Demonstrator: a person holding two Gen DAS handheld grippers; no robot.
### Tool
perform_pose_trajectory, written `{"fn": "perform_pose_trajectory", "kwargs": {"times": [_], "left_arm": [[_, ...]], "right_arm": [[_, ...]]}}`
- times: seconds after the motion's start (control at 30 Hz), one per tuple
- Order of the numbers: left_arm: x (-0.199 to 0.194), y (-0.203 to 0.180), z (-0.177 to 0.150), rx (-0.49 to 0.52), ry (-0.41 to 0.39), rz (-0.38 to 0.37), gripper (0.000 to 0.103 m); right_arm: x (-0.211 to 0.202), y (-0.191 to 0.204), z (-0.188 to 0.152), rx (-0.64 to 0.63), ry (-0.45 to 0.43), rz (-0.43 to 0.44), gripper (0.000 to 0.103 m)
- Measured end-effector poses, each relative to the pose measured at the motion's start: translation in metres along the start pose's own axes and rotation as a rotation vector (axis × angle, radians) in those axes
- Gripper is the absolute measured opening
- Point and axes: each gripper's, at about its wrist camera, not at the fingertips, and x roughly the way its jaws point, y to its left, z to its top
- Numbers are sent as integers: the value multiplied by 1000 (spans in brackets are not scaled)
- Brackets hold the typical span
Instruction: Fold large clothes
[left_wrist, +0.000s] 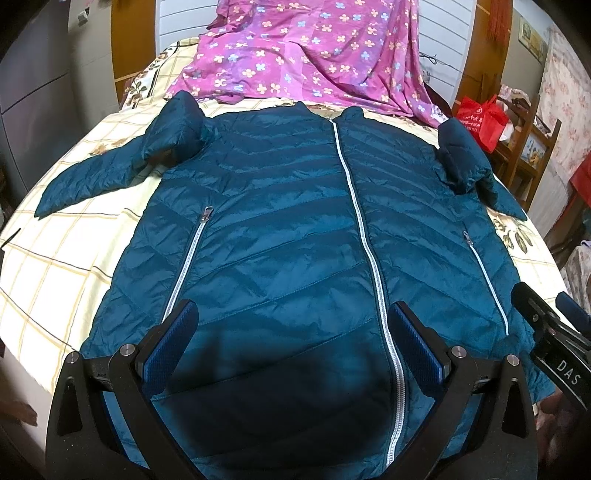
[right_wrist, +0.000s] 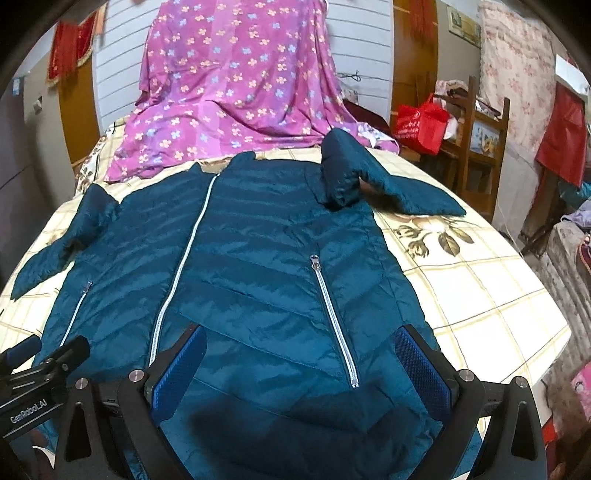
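A teal quilted puffer jacket (left_wrist: 280, 229) (right_wrist: 258, 258) lies front-up on the bed, zipped shut with a white centre zipper (left_wrist: 354, 206) (right_wrist: 184, 254). Both sleeves stick out sideways and are bunched at the shoulders: the left sleeve (left_wrist: 110, 166) (right_wrist: 62, 236) and the right sleeve (left_wrist: 469, 162) (right_wrist: 373, 181). My left gripper (left_wrist: 295, 317) hovers open over the hem, left of the zipper. My right gripper (right_wrist: 301, 343) hovers open over the hem by the right pocket zipper (right_wrist: 332, 314). Neither holds anything. Each gripper shows at the edge of the other's view.
The bed has a cream checked floral sheet (left_wrist: 55, 266) (right_wrist: 472, 280). A purple flowered cloth (left_wrist: 314, 51) (right_wrist: 236, 85) drapes over the head of the bed. A red bag (left_wrist: 484, 118) (right_wrist: 421, 122) and wooden shelving (right_wrist: 484, 147) stand to the right of the bed.
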Motion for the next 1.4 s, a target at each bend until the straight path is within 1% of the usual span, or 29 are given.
{"fn": "perform_pose_trajectory", "kwargs": {"times": [0.97, 1.4], "left_arm": [[1, -1, 0, -3, 5, -3, 103], [3, -1, -2, 5, 7, 8, 103]], "right_arm": [[1, 2, 0, -5, 10, -9, 101], [-2, 7, 0, -12, -4, -2, 101]]}}
